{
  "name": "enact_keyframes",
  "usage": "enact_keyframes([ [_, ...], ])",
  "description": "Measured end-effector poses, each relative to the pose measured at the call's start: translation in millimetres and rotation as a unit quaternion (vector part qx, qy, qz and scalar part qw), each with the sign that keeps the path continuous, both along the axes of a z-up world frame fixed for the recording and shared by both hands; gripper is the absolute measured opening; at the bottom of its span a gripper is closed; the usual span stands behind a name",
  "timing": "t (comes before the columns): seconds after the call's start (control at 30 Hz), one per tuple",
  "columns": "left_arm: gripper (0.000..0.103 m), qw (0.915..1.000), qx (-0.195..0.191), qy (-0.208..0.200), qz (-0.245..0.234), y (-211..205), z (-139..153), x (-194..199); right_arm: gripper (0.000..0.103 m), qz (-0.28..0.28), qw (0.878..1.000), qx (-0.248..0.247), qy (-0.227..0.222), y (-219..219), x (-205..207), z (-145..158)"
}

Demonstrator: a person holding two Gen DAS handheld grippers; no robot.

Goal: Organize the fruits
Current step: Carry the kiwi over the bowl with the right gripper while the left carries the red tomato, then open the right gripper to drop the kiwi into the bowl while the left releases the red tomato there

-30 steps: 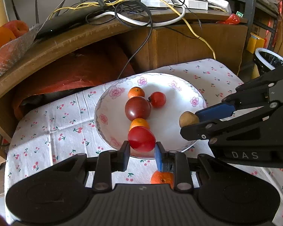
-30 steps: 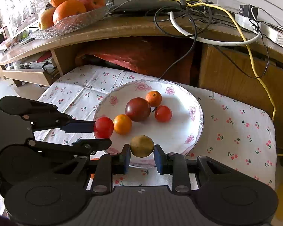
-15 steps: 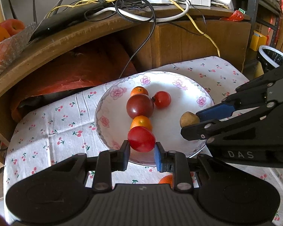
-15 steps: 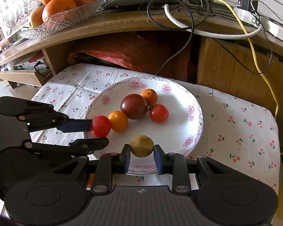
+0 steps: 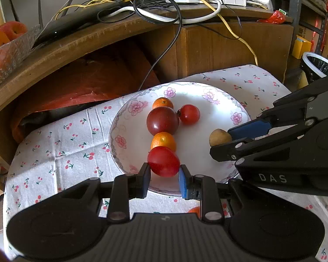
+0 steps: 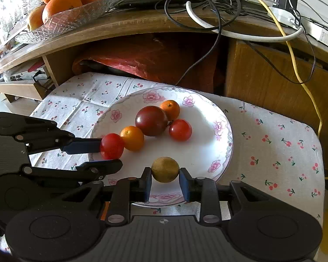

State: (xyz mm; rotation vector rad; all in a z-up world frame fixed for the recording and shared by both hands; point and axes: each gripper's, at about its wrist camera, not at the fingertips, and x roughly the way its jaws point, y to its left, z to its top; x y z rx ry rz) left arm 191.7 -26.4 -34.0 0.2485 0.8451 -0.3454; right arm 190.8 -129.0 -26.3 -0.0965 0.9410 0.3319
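A white flowered plate (image 5: 212, 96) (image 6: 207, 152) lies on the cherry-print cloth. On it are a dark red tomato (image 5: 162, 120) (image 6: 151, 120), two small oranges (image 5: 163, 140) (image 5: 163, 103) and a red cherry tomato (image 5: 188, 114) (image 6: 180, 130). My left gripper (image 5: 164, 174) is shut on a red tomato (image 5: 163, 161) (image 6: 112, 145) over the plate's near rim, touching the nearer orange (image 6: 132, 138). My right gripper (image 6: 165, 179) is shut on a small yellow-brown fruit (image 6: 165, 169) (image 5: 218, 137) above the plate's front right part.
A wooden shelf (image 6: 120, 26) overhangs the back, loaded with tangled cables (image 5: 164, 8) and a glass bowl of oranges and apples (image 6: 63, 6). Another orange fruit (image 5: 194, 209) lies on the cloth under my left gripper. A bin (image 5: 317, 65) stands at right.
Both grippers, still holding their fruits, have edged forward and lower over the plate; the red tomato now sits against the nearer orange.
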Motion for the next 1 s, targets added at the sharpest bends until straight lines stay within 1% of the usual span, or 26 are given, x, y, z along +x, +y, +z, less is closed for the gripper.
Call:
enact_keyframes([
  [0.43,0.036,1.0000,0.002,0.000,0.002,-0.6,-0.1,0.8,0.027,-0.005,1.000,-0.009,-0.007,-0.1,-2.4,1.1],
  [0.6,0.037,1.0000,0.002,0.000,0.004,-0.3,0.4,0.6,0.031,-0.010,1.000,-0.014,-0.010,-1.1,-3.1,1.8],
  [1.0,0.039,1.0000,0.007,-0.004,0.004,-0.6,3.4,-1.3,0.031,-0.015,1.000,-0.012,-0.022,-1.7,-7.7,9.7],
])
